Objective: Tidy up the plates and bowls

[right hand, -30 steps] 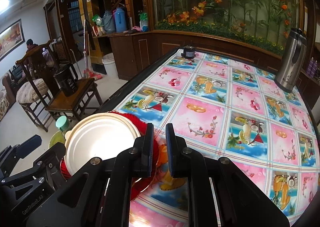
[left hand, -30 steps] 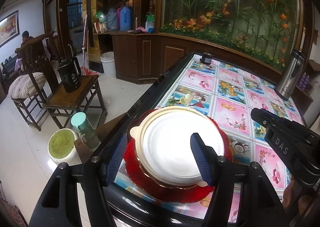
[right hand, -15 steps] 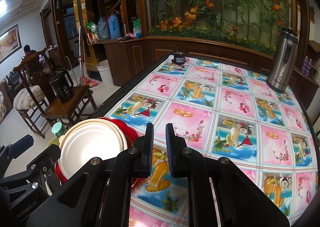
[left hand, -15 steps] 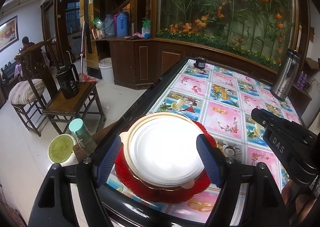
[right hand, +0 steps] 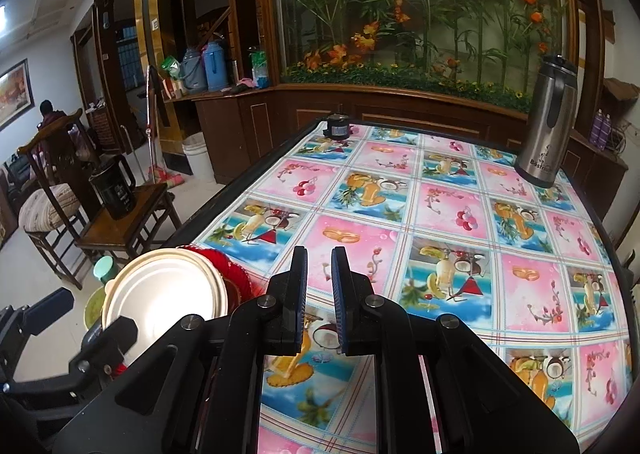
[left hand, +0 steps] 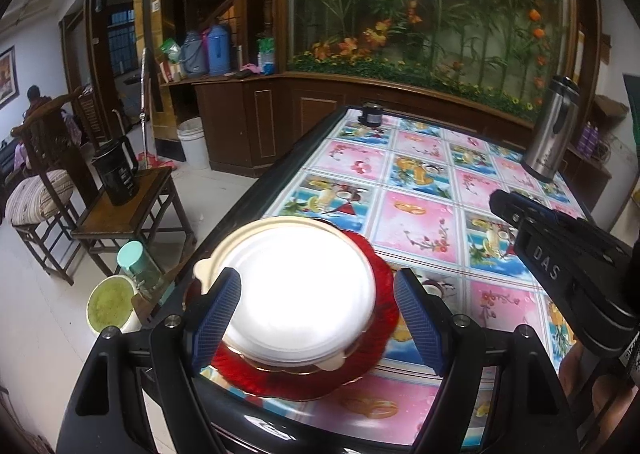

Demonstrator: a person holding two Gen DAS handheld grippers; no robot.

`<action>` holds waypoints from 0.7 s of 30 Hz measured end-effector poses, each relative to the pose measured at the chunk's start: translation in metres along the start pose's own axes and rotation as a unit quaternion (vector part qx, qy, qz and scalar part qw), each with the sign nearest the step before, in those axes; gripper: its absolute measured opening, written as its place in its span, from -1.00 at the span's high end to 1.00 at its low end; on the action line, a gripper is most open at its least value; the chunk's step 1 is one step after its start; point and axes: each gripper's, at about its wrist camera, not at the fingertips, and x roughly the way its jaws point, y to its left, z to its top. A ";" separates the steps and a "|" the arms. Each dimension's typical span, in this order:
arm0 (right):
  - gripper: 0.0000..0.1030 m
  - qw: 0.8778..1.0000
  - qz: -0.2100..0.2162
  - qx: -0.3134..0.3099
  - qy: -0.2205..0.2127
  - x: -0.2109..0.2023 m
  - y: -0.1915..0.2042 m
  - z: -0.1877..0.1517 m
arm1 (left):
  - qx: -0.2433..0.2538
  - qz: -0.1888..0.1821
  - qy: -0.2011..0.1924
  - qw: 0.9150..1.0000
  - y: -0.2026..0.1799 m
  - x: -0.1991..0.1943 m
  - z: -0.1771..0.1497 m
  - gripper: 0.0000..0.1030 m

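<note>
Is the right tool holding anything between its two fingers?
No, in the right wrist view the right tool has its fingers nearly together with only the patterned tablecloth visible through the narrow gap.

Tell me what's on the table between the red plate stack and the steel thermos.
Nothing: in the right wrist view only bare patterned tablecloth runs from the red plate with the white bowl on it to the steel thermos.

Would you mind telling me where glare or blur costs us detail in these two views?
Left wrist view: the white bowl is blown out to featureless white and slightly soft, between the open left hand-held gripper. Right wrist view: the same bowl glares less, the tablecloth prints stay sharp, and straight edges bow near the frame borders.
</note>
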 end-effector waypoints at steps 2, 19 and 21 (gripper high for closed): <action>0.77 1.000 -0.001 0.004 -0.001 -0.001 -0.004 0.000 | 0.007 -0.003 0.002 1.000 -0.007 0.000 -0.001 -0.54; 0.76 0.999 -0.016 0.030 -0.013 -0.010 -0.041 0.002 | 0.054 -0.025 0.009 0.998 -0.057 0.001 0.000 -0.54; 0.76 0.999 -0.020 0.032 -0.014 -0.010 -0.046 0.002 | 0.057 -0.028 0.010 0.998 -0.063 0.002 0.001 -0.54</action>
